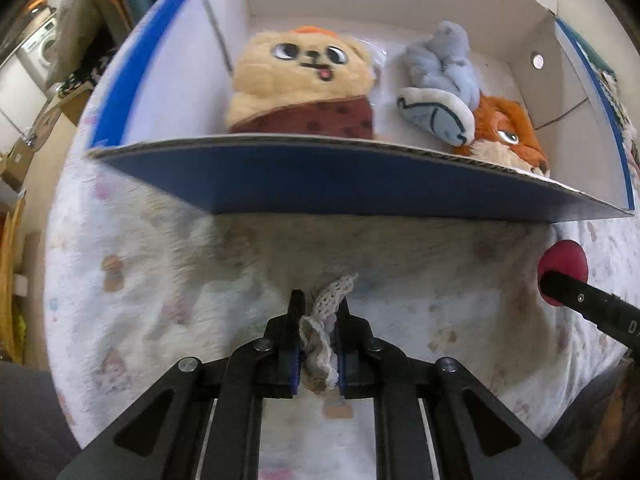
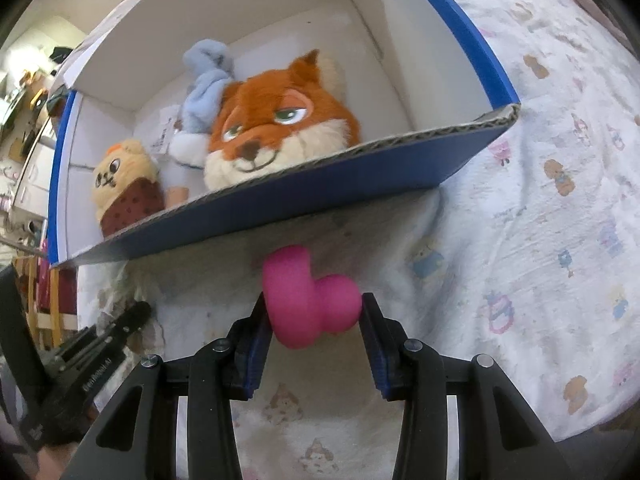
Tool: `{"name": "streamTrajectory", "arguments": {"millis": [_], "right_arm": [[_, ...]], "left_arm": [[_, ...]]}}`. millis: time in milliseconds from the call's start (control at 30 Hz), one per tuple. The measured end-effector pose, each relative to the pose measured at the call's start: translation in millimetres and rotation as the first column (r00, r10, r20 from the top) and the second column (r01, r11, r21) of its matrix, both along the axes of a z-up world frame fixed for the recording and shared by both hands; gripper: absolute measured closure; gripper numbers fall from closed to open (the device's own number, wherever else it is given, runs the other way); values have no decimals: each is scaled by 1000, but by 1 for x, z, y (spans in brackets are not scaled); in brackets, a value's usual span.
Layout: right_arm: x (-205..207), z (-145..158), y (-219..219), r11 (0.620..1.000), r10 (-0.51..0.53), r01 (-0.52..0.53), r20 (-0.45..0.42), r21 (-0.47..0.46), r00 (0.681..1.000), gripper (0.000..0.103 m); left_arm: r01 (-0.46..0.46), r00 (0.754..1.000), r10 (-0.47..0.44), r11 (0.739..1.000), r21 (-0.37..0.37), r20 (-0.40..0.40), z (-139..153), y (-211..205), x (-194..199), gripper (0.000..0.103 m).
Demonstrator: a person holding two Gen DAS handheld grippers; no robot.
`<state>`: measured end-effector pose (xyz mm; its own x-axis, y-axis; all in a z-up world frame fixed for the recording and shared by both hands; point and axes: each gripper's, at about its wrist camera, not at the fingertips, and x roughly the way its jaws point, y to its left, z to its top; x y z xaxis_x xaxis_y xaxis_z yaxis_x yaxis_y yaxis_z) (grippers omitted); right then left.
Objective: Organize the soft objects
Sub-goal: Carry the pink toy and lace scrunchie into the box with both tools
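Left gripper (image 1: 319, 316): jaws pressed nearly together, pinching a scrap of cream lace trim (image 1: 325, 322). The lace bunches between the blue pads and pokes out past the fingertips toward the box. Below it lies the printed bedsheet (image 1: 160, 300).

Right gripper (image 2: 314, 316): jaws partly spread, clamped on a pink heart-shaped soft toy (image 2: 310, 300), with a pad on each side of it. The toy hangs just in front of the box's near wall, above the sheet (image 2: 540, 200). In the left wrist view the same toy (image 1: 563, 276) shows at the far right with the right gripper's black finger across it.

Blue cardboard box (image 1: 360, 184) sits on the sheet just beyond both grippers, open top, white inside, near wall (image 2: 280, 200) facing the cameras.

Inside the box:
- cream plush with brown dotted outfit (image 1: 300, 84), left side, against the near wall. Seen again in the right wrist view (image 2: 126, 184).
- light blue soft bundle (image 1: 444, 60), right of it, toward the far wall (image 2: 208, 80).
- grey-and-white fish plush (image 1: 436, 114), touching the blue bundle and the fox.
- orange fox head plush (image 1: 504, 132), right side, pressed to the near wall (image 2: 280, 120).

Left gripper's black body (image 2: 100, 360) is visible at the near left of the right wrist view. Room clutter behind the box is too blurred to identify.
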<state>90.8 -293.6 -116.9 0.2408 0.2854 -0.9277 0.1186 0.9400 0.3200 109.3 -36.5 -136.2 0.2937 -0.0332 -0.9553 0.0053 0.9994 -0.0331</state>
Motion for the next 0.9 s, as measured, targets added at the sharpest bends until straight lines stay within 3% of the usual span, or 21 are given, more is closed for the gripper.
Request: {"name": "streamTrajectory", "arguments": {"millis": [200,433,667,767,900], "right_arm": [[-8,5,10,999,27,-26,27,-33,999,58],[-11,10,19,998,44,-41,62,-52,997,58],[-26,16,35,996,74,-70,91,-53,993,58],[-35,26,31,998,50,-44,133,-45,990,58],[-46,47,29,1000,19,-15,229,-23,973,58]], "left_arm": [[-5,999,4,1000,13,43,18,20,-10,91],[14,994,-19,999,43,108,40,-14,-35,91],[-21,991,16,999,32,131,54,-2,-45,91],[-36,990,29,998,52,141,55,7,-49,91],[-52,983,47,998,21,179,70,14,-58,91]]}}
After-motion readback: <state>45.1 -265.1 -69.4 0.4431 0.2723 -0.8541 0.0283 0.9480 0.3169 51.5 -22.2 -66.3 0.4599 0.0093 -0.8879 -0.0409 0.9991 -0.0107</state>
